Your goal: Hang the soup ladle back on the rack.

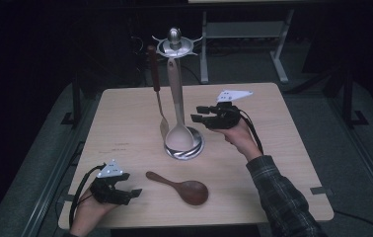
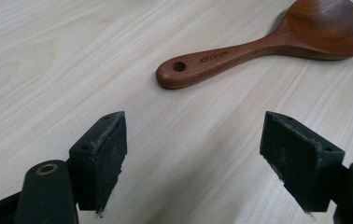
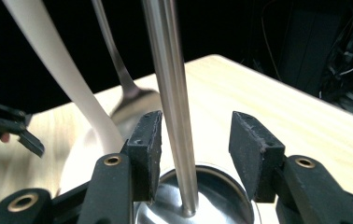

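Observation:
A dark wooden rice spoon (image 1: pixel 184 189) (image 2: pixel 268 44) lies flat near the table's front edge, its handle end toward my left gripper (image 1: pixel 131 184) (image 2: pixel 193 158). That gripper rests low at the front left, open and empty, a short way from the handle's tip. At mid-table stands a metal utensil stand (image 1: pixel 184 148) with a pale ladle (image 1: pixel 178 136) (image 3: pixel 48 56) and a metal spoon with a reddish handle (image 1: pixel 153 69) (image 3: pixel 132 100) hanging from it. My right gripper (image 1: pixel 197 113) (image 3: pixel 195 149) is just right of the stand, open, pointing at its steel pole (image 3: pixel 172 93). The pads do not touch the pole.
The light wooden table (image 1: pixel 125 113) has bare room to the left, back and right of the stand. The stand's round shiny base (image 3: pixel 202 196) lies right under my right jaws. Beyond the far edge, a white desk frame (image 1: pixel 243 34) stands on a dark floor.

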The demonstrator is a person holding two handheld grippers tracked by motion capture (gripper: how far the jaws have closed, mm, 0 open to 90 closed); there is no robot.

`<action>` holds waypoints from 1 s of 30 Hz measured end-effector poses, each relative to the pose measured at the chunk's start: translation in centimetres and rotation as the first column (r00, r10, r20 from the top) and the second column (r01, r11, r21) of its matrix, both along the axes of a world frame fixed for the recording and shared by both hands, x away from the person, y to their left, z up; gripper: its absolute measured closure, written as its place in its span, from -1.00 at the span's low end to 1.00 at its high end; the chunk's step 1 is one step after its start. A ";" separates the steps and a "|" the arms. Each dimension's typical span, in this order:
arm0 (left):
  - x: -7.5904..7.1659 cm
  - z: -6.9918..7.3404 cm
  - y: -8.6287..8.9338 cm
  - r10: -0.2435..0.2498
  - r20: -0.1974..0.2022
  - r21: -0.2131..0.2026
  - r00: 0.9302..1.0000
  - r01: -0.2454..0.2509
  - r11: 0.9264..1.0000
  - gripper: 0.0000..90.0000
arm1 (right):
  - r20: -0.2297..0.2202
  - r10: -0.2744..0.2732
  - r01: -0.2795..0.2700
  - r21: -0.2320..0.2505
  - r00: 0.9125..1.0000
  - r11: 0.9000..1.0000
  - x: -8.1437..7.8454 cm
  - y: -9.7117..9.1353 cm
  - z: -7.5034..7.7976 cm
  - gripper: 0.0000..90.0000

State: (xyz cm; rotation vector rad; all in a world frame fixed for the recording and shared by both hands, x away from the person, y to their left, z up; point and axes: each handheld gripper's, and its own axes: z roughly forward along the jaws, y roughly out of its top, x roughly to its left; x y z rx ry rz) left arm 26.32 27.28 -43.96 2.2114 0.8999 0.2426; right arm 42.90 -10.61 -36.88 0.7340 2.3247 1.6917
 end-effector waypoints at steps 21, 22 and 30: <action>0.1 0.0 -0.4 -0.039 -0.016 0.019 0.999 0.039 0.999 -0.48 | -0.071 0.063 -0.069 -0.086 0.995 0.994 1.8 4.6 -5.6 0.34; 0.2 0.1 -0.5 -0.036 -0.020 0.019 0.999 0.036 0.999 -0.48 | -0.071 0.064 -0.070 -0.088 0.995 0.994 1.8 4.8 -5.7 0.35; 0.9 2.1 -0.9 -0.016 -0.014 -0.040 1.000 0.015 0.999 -0.47 | -0.037 0.052 -0.055 -0.106 0.998 0.993 1.9 5.4 -6.2 0.55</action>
